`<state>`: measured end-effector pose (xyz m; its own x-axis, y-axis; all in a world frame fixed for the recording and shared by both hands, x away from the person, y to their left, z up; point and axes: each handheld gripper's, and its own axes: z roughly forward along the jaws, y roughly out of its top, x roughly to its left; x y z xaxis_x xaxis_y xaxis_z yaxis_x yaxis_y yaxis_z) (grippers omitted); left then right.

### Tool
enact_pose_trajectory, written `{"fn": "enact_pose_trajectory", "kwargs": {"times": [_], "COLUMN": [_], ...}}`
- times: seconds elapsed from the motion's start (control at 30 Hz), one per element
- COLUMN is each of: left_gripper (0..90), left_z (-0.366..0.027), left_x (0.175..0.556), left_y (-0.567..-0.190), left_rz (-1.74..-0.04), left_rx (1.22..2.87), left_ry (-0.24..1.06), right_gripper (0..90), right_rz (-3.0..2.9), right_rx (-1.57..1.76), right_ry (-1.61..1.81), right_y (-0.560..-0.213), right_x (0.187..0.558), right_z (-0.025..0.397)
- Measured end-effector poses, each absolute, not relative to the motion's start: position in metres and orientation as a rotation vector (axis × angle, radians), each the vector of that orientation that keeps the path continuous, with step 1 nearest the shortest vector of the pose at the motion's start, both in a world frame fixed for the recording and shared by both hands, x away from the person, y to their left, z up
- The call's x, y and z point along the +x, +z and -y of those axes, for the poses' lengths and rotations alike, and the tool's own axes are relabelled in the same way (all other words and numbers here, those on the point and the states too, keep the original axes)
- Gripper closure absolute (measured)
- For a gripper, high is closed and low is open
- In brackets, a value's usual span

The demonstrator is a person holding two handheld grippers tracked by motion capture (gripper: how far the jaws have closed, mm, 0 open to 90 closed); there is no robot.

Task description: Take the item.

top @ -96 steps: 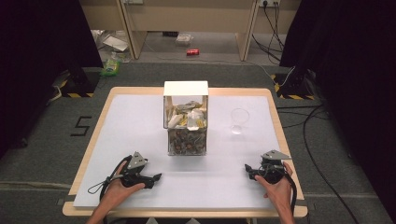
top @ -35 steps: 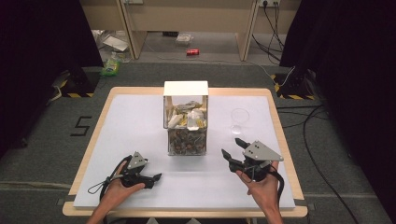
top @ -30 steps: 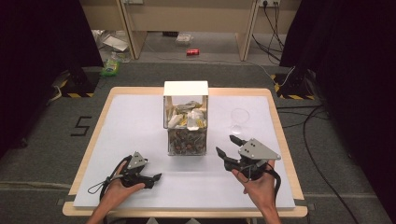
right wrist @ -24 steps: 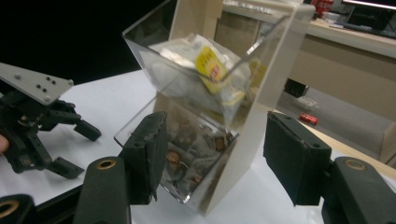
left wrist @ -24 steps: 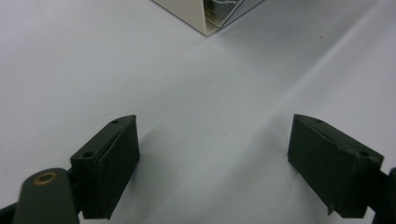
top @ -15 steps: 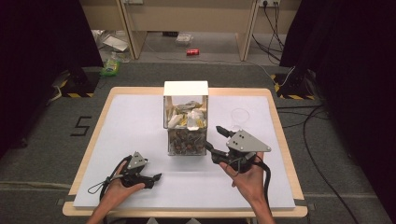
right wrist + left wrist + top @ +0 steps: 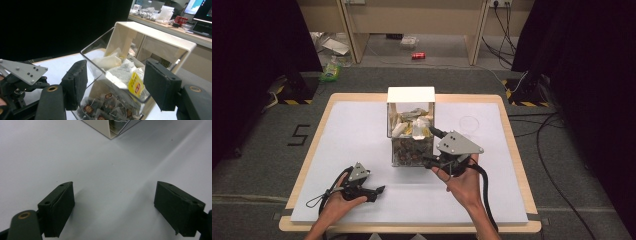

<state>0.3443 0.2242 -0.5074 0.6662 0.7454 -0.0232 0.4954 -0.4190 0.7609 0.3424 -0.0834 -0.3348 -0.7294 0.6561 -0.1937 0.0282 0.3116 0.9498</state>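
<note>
Right gripper [image 7: 434, 145] raised at the clear tea-bag box [image 7: 411, 131] mid-tabletop, jaws wide, likely to pluck a bag; left gripper [image 7: 373, 190] parked near front edge, spread, empty.

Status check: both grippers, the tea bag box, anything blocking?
Right gripper open, at the tea bag box, aimed at its upper tray. Left gripper open, low over the table, empty. Clear cup off right; nothing blocking.

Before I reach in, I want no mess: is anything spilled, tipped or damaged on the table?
Nothing stands out. The tea bag box stands upright with its bags inside, and the clear cup beside it is upright too.
</note>
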Motion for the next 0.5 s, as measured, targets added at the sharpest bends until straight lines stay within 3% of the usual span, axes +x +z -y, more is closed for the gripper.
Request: {"fn": "enact_pose_trajectory", "kwargs": {"times": [0.5], "left_gripper": [15.7], "left_z": [-0.224], "left_x": [0.344], "left_y": [-0.507], "left_rz": [-0.955], "left_rx": [2.104], "left_ry": [0.412], "right_gripper": [33.1], "right_rz": [-2.048], "right_rx": [0.603], "right_ry": [1.418], "right_y": [-0.342], "right_x": [0.363], "right_z": [0.065]}}
